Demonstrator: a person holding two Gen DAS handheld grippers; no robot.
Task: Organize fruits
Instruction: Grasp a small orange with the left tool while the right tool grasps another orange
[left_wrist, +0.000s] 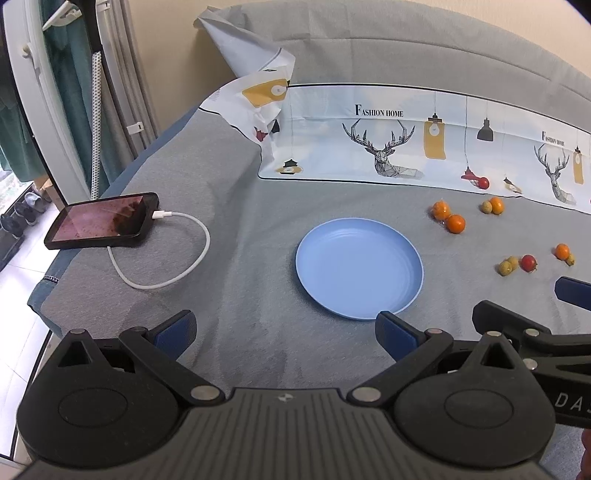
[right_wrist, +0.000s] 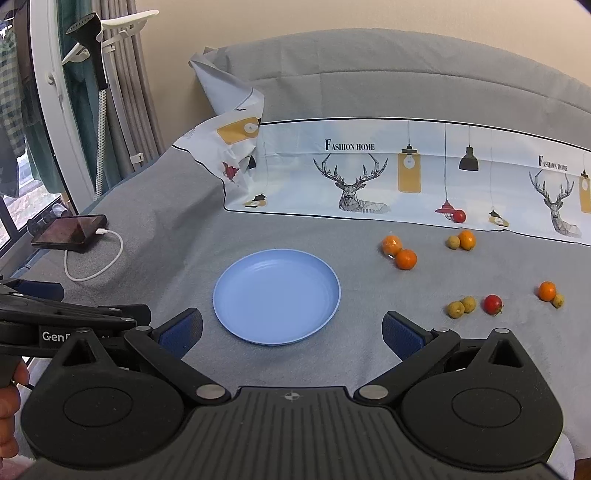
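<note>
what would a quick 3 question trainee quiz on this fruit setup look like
1. True or false: the blue plate already holds fruit.
2. Which lies nearest the right claw? A) red fruit on the grey cover B) phone C) red fruit on the printed cloth
3. Fill in: both the right claw and the left claw are ___.

Key: 1 false; 2 A; 3 open
</note>
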